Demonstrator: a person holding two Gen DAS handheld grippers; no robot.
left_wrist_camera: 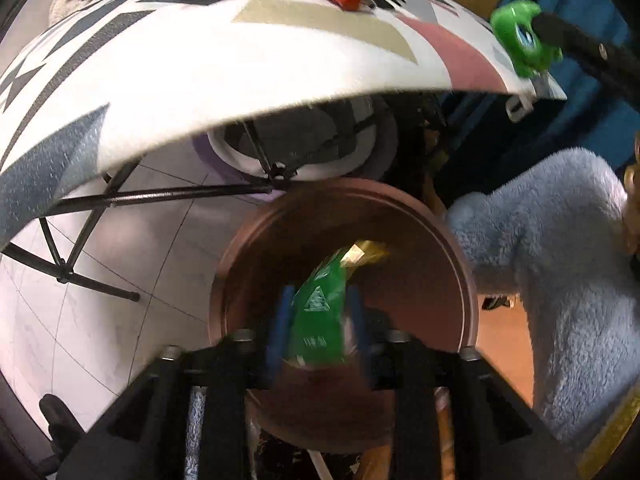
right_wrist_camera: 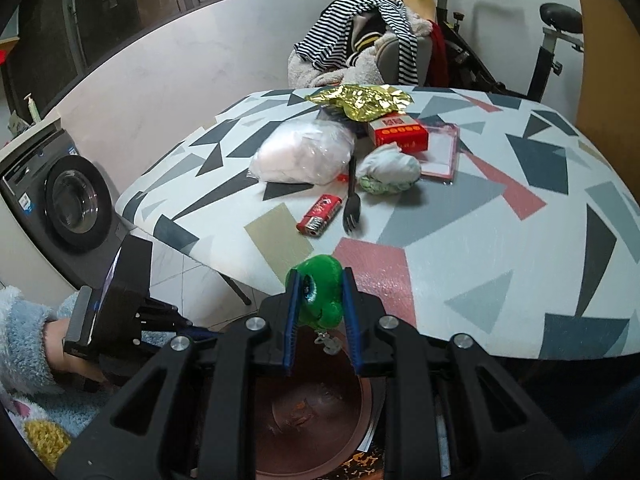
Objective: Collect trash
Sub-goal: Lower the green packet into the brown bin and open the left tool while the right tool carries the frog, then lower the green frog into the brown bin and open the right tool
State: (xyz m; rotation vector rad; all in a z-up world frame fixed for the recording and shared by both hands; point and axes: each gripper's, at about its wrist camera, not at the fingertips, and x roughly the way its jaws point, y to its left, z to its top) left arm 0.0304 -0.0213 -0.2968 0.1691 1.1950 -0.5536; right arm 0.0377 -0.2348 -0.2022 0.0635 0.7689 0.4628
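Green wrapper (left_wrist_camera: 320, 316) blurred — grip unclear; bin (left_wrist_camera: 248, 264) base hidden.

Black two-finger left gripper (left_wrist_camera: 320, 328) with blue ribbed pads and silver screw heads, matching black right gripper (right_wrist_camera: 320, 312) with blue pads and silver screws on angular cut-out arms, fluffy pale blue sleeve (right_wrist_camera: 24, 336) with yellow and pink patches.
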